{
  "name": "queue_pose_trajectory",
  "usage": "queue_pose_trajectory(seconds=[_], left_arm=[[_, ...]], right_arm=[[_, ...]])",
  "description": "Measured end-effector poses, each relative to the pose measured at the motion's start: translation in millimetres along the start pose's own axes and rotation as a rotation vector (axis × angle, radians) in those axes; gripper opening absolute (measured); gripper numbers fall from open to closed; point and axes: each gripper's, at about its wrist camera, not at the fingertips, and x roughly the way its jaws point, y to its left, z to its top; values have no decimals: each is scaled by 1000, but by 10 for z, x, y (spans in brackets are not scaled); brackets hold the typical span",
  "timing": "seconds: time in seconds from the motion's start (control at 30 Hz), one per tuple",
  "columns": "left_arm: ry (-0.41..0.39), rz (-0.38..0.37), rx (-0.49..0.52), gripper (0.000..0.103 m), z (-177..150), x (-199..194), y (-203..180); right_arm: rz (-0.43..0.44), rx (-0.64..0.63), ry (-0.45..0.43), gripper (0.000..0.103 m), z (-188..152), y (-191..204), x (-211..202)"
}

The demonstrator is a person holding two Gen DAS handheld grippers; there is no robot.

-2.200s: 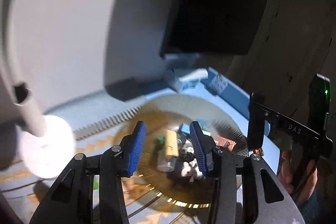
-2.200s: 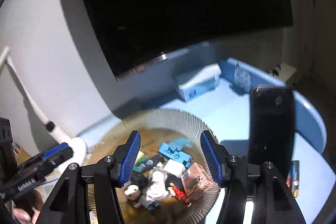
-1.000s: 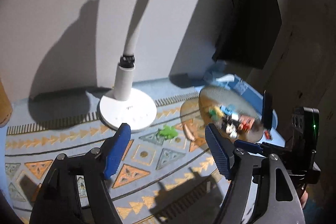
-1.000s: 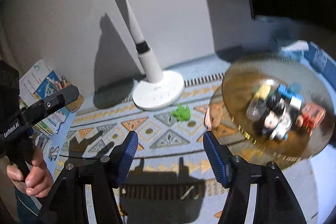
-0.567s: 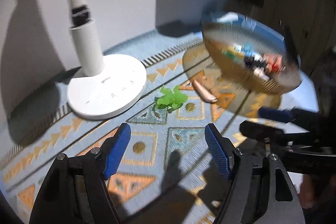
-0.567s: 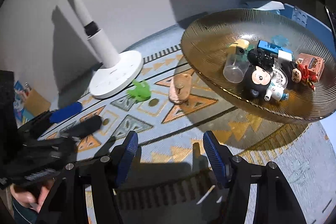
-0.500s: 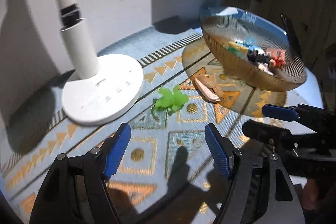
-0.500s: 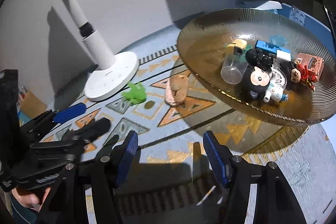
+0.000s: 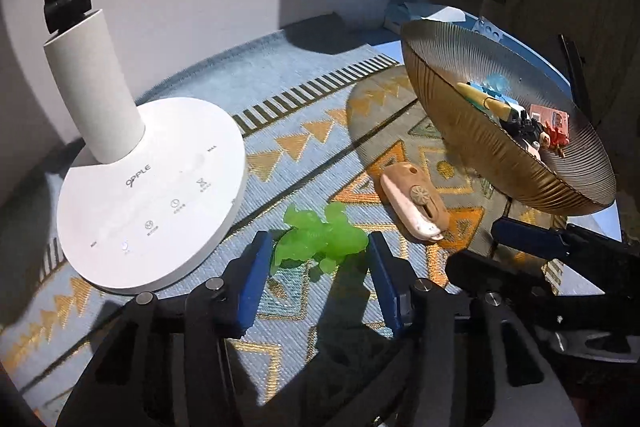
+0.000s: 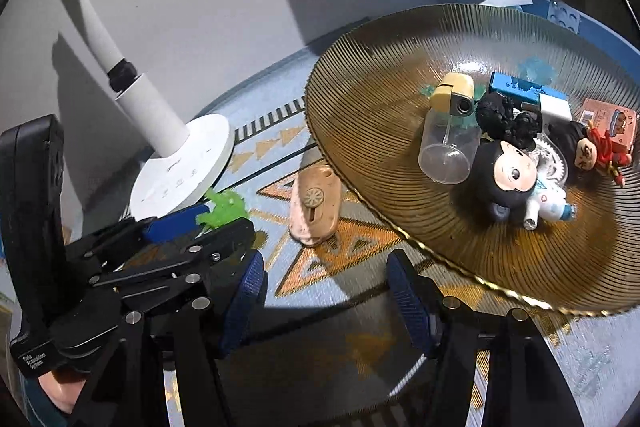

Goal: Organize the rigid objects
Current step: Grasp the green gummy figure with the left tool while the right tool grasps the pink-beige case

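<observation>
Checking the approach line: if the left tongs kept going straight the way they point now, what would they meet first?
Most likely the green toy figure: it lies on the patterned mat right between the open left tongs, just ahead of the fingertips. Beyond it lies more mat; exact depth is unclear.

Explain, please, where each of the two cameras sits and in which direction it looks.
Left wrist: sits on the left gripper, looks down along its open fingers at the green toy; the right gripper shows at right.
Right wrist: sits on the right gripper, faces the mat and bowl; the left gripper and a bit of hand show at left.
Shared: green toy, beige toy car, lamp base, bowl.
</observation>
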Motion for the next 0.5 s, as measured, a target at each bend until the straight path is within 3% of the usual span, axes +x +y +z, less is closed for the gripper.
queue_pose_trajectory(seconds=[0.17,0.27,0.5], left_arm=[[-17,-19,-27,43,-50,-75,41],[-19,17,-32,43,-97,-169,87],[-40,22,-74,43,-182,-420,196]], right_arm=[[-39,9,-13,63,58,18,79],[-73,6,-15,63,84,74,124],[-150,-10,-12,64,103,258,229]])
